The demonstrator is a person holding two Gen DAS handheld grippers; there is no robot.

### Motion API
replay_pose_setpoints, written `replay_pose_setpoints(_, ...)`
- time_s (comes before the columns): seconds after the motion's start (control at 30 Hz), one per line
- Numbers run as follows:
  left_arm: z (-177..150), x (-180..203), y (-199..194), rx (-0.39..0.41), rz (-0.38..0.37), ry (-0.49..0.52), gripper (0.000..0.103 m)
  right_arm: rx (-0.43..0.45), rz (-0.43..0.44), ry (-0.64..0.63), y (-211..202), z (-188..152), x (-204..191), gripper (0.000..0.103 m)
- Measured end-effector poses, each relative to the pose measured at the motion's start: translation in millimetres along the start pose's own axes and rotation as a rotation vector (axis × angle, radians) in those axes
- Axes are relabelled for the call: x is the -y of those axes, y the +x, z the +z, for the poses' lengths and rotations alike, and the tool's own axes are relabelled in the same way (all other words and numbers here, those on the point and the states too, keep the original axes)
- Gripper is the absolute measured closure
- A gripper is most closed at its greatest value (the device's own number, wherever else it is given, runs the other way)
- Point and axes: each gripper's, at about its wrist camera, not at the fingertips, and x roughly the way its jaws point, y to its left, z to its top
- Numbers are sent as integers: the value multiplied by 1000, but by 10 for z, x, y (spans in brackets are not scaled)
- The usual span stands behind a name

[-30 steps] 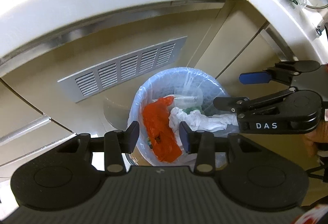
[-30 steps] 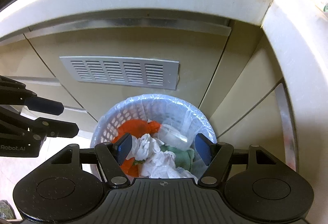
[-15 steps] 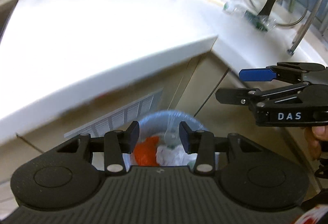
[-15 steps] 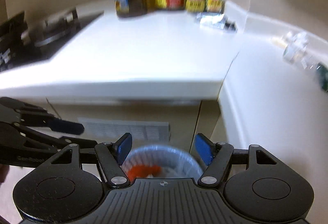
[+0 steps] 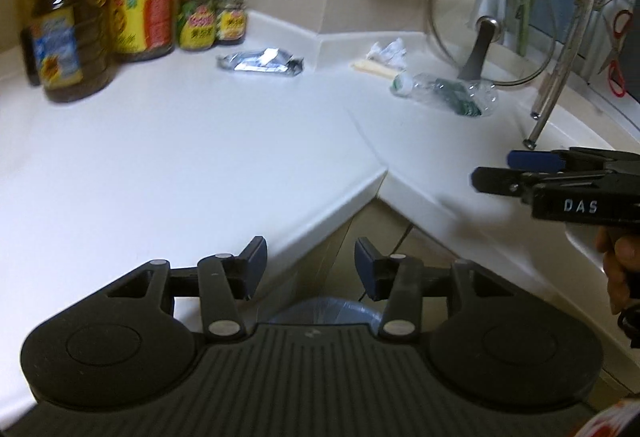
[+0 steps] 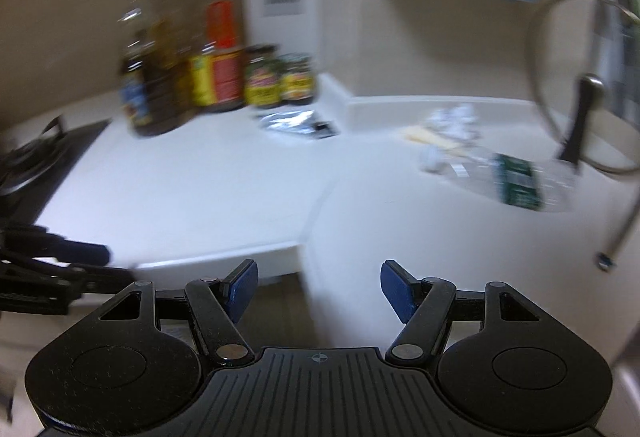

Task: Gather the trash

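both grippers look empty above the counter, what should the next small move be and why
Probably carry the right gripper, jaws open and empty, forward to the crushed clear plastic bottle with the green label. It lies on the white countertop on that gripper's side, uncollected.

The left gripper [image 5: 310, 263], its jaws having just been opening with nothing between them, is hovering over the countertop [image 5: 180, 157] edge; a plastic bottle [image 5: 444, 94] is lying near the glass lid [image 5: 492, 25].
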Motion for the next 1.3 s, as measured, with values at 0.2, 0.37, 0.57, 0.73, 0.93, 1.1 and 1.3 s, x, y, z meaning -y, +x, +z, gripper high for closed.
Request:
replay_pose_setpoints(0.2,210,-1,190,15,-14,27,58,24,-145,-3,-67,82,362,35)
replay_pose_setpoints(0.37,373,0,304,40,27,-17,54,7,-239,-44,138,164,834,35)
replay_pose_setpoints(0.57,578,116,548,33,78,-25,53,-82,-320,-167,673,365,1443,35)
replay_pose_setpoints(0.73,734,223,743,22,100,-30,52,-131,-362,-320,1058,501,1761,35)
replay_pose_setpoints(0.93,876,330,946,6,106,-48,51,-219,-432,-588,1432,495,1832,35)
replay_pose_setpoints(1.1,953,358,1058,0,108,-67,51,-278,-437,-736,1620,458,1865,35)
replay_pose_setpoints(1.3,1003,376,1151,-12,108,-75,50,-229,-403,-802,1761,535,1866,35)
